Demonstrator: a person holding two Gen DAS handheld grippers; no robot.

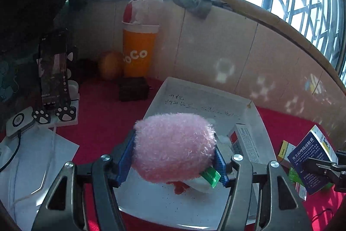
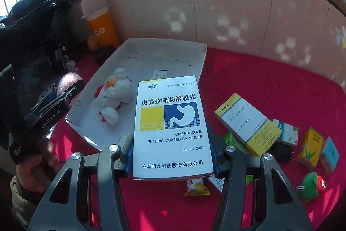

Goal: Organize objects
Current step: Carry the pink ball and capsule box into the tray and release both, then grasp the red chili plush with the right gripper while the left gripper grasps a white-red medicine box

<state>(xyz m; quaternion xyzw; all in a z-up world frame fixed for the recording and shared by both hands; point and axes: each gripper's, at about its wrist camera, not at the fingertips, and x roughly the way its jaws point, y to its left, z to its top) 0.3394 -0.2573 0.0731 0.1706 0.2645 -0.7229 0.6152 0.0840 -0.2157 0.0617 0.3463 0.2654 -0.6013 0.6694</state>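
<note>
The left tool (image 1: 175,157) grips a pink plush (image 1: 174,145) over the white tray (image 1: 194,92), likely for dropping in. The right tool (image 2: 172,157) clamps the omeprazole box (image 2: 172,122), carried trayward.

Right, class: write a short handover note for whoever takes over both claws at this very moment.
Left claw: shut on the pink plush, above the white tray.
Right claw: shut on the omeprazole box, at the tray's right edge.
Done: white plush and one small box lie in the tray.
Left: set both held items down, then gather the loose boxes and green toy from the red cloth.
</note>
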